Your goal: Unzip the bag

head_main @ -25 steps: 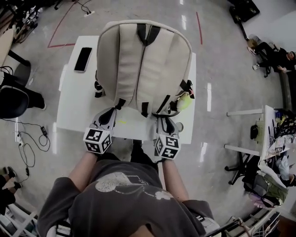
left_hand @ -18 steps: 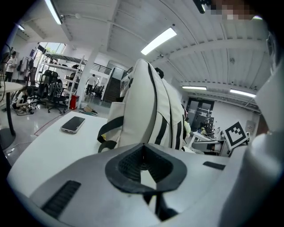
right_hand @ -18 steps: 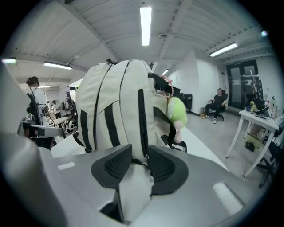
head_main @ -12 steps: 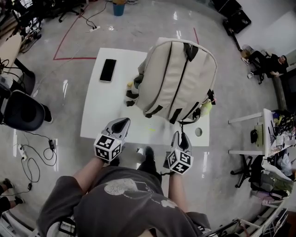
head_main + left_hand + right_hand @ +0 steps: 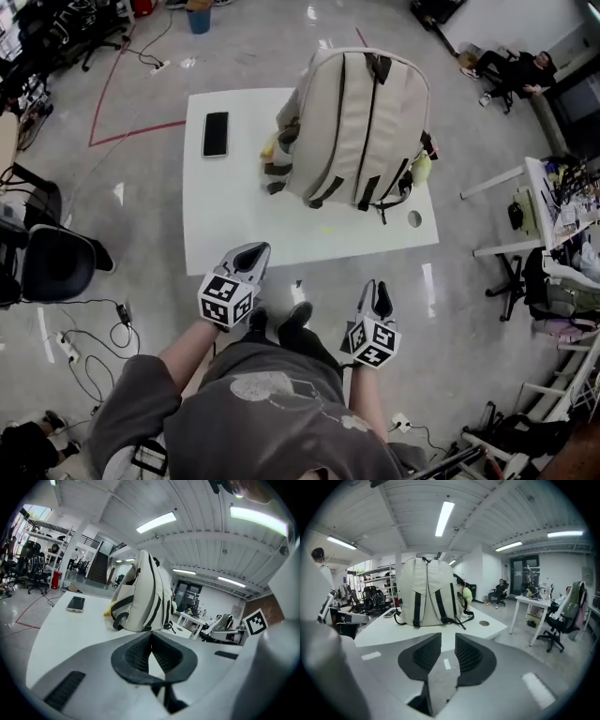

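Head view, read left to right.

A black office chair (image 5: 54, 264) stands on the floor (image 5: 141, 216), well apart from the white desk (image 5: 244, 216). A dark phone (image 5: 216, 134) lies flat near the desk's far left corner.

The left gripper (image 5: 251, 253) hovers over the desk's near edge, left of the middle, and points toward the far side. In the left gripper view its fingers (image 5: 136, 652) are together with the tips touching and nothing between them.

The bag (image 5: 361, 122) is a beige backpack, upright on the far right part of the desk and reaching the far edge. Its back panel and two dark shoulder straps (image 5: 368, 122) face the person. A small yellow thing (image 5: 269, 148) touches the bag's left side, and a yellow-green thing (image 5: 421, 167) hangs at its right side. I cannot tell from any view whether the zip is open or closed. There is a round hole (image 5: 414, 218) in the desk close to the near right corner, just beside the loose strap ends.

The right gripper (image 5: 377, 291) is off the desk, over the floor just short of the near edge and right of the middle. In the right gripper view its fingers (image 5: 425, 654) stand apart with a clear gap. They have just been closing, and nothing is between them.

Both grippers are well apart from the bag.
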Tool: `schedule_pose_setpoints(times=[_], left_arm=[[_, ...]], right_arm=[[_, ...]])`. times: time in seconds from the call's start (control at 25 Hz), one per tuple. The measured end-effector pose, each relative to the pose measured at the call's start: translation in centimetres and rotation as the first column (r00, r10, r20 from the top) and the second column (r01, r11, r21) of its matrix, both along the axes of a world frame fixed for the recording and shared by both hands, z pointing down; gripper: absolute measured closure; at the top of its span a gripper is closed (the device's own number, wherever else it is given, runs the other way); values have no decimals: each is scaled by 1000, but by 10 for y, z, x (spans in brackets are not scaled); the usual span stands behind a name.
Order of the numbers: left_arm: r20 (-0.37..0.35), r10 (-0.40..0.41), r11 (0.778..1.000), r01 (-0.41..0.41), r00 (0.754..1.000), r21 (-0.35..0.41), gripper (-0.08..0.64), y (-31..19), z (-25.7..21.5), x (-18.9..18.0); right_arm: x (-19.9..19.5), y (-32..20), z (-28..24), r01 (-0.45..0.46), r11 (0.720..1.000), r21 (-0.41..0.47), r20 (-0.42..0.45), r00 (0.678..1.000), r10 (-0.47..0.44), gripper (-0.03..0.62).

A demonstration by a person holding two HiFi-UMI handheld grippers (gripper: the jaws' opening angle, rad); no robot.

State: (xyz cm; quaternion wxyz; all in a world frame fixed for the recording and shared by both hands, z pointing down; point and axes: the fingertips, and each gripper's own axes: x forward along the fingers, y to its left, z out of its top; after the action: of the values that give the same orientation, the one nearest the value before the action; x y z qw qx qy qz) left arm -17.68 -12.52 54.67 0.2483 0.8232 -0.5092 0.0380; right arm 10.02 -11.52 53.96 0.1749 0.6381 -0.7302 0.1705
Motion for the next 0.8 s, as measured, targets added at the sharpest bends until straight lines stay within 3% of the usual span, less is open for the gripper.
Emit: schedule_pose_setpoints(times=[0.16, 0.28, 0.56, 0.8], left_arm=[[-26, 60, 998, -59, 998, 22, 554, 2, -2, 23], [-45, 79, 997, -79, 996, 18, 554, 8, 3, 36], [-26, 88, 996, -89, 996, -28, 554, 42, 20, 55], [-35, 106, 994, -107, 994, -28, 554, 87, 9, 84]], right_arm=[[29, 24, 9, -83, 997, 2, -26, 996, 83, 560], [36, 31, 21, -105, 994, -5, 13, 994, 105, 592], [9, 52, 32, 30, 999, 32, 95, 995, -33, 592], [15, 87, 23, 79, 995, 55, 117, 989, -85, 592]])
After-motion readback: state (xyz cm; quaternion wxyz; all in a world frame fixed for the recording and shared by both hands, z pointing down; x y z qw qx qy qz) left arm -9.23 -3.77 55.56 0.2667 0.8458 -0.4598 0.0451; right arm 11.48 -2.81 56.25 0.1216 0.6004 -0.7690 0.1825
